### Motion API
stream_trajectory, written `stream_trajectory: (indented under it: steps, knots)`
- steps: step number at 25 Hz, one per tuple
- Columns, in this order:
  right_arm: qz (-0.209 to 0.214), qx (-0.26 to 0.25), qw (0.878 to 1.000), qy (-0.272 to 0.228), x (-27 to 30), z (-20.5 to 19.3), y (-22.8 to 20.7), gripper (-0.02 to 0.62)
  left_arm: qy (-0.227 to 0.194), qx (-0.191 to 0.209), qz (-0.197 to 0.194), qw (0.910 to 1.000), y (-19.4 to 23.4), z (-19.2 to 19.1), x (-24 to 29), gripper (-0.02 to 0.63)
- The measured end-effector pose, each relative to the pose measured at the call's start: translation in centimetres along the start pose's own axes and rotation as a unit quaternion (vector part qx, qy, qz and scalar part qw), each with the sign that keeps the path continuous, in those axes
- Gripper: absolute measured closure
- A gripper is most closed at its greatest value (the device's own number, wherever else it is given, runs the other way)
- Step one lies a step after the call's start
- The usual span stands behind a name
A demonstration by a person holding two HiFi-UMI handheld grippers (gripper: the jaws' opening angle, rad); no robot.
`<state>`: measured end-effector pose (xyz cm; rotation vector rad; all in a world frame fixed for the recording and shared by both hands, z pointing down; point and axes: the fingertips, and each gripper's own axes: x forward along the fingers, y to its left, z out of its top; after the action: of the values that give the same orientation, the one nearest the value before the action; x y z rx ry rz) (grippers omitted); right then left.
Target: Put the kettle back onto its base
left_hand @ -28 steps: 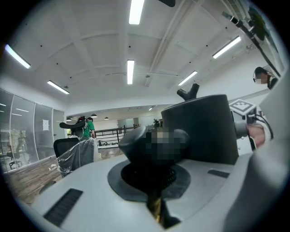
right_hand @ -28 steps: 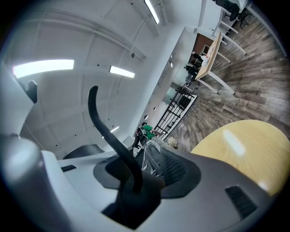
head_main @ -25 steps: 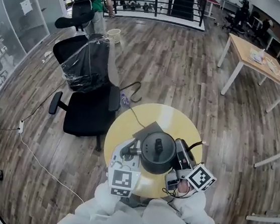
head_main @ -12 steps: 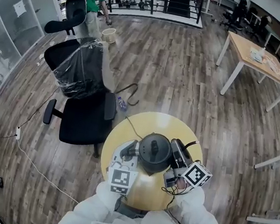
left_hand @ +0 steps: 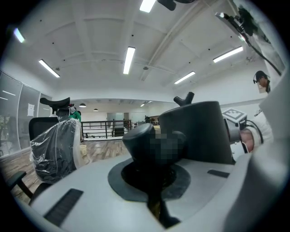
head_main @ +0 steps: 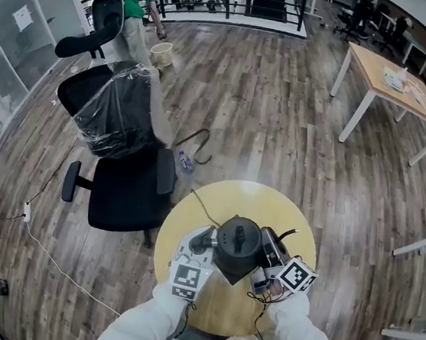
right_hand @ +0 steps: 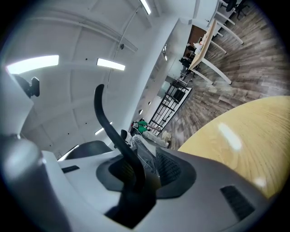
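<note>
Kettle (head_main: 235, 249) well inside table rim (head_main: 300, 214), left gripper (head_main: 204, 241) clenched on handle (left_hand: 138, 140), right gripper (head_main: 267, 243) just closing, cable (right_hand: 103, 118) between jaws.

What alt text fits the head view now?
A dark kettle is over a round yellow table between a person's two handheld grippers: the left gripper is shut on it, while the right gripper has just been closing its jaws, a thin black piece between them. A black office chair stands on the wood floor at left.
</note>
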<state>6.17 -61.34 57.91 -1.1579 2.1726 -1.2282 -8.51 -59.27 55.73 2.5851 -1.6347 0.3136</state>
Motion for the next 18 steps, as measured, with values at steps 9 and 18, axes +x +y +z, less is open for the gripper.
stream_trajectory:
  steps: [9, 18]
  knots:
    - [0.017, -0.074, 0.997, 0.033, 2.2, -1.7, -2.8, 0.584, -0.023, 0.023, -0.006, 0.9995, 0.3, -3.9, 2.5, 0.607]
    - [-0.003, -0.090, 0.995, 0.033, 4.3, -2.7, -5.7, 0.584, -0.016, 0.011, 0.005, 0.9998, 1.6, -7.2, 4.5, 0.607]
